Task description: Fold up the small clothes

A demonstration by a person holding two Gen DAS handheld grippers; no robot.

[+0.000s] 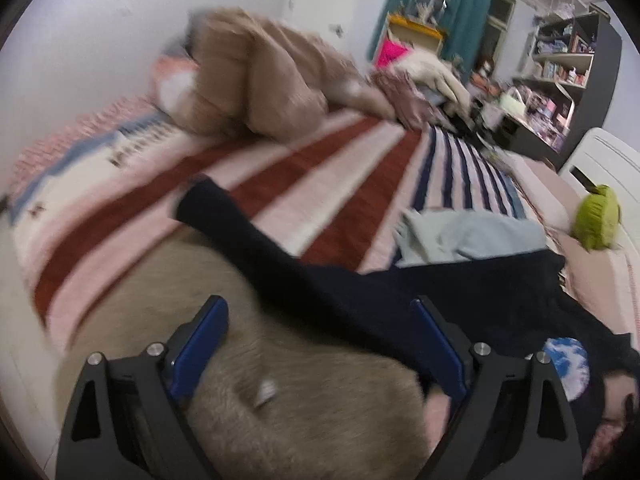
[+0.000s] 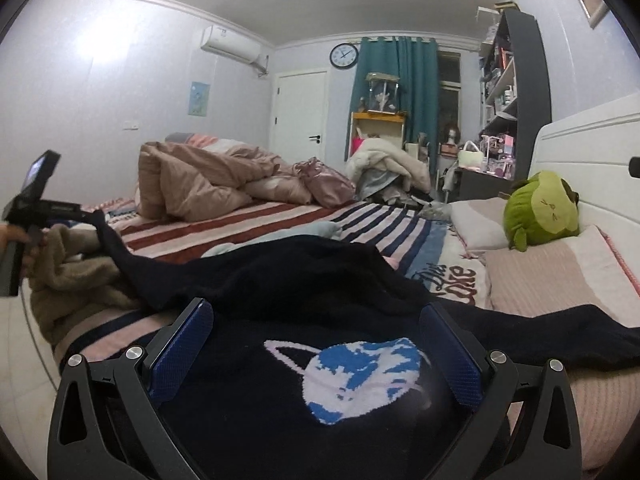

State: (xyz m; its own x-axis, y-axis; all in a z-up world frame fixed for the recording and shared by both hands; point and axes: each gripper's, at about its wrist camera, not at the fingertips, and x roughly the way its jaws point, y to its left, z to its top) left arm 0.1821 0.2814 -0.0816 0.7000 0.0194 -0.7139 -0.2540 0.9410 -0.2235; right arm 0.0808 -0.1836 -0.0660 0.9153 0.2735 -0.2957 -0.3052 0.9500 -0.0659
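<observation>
Left wrist view, motion-blurred: left gripper (image 1: 320,344) had its jaws wide apart, nothing between them. Under it sat a tan fleece garment (image 1: 312,412) at the near edge of the bed (image 1: 340,168). The navy sweater (image 1: 460,296) lay across the near edge, one sleeve (image 1: 224,216) stretched out toward the bed's middle over the red stripes. A pale blue garment (image 1: 472,236) was just behind the sweater. A green plush (image 1: 596,216) sat toward the right-hand end, by the white bed-end board.

Right wrist view, sharp: right gripper (image 2: 320,344) also stood with jaws spread, empty, hovering over the sweater's planet motif (image 2: 360,376) on the front panel. The left gripper (image 2: 36,208) showed at the left edge next to the sleeve end; its finger state was unreadable from here. A rumpled duvet (image 2: 200,184) lay at the far side.

Handling judgement: knit sweater, soft, floppy, light, not slippery, will drape and bunch. Best pinched at the cuff or shoulder seam, one layer thick, then the hem. Avoid grabbing mid-panel, which would drag wrinkles.
</observation>
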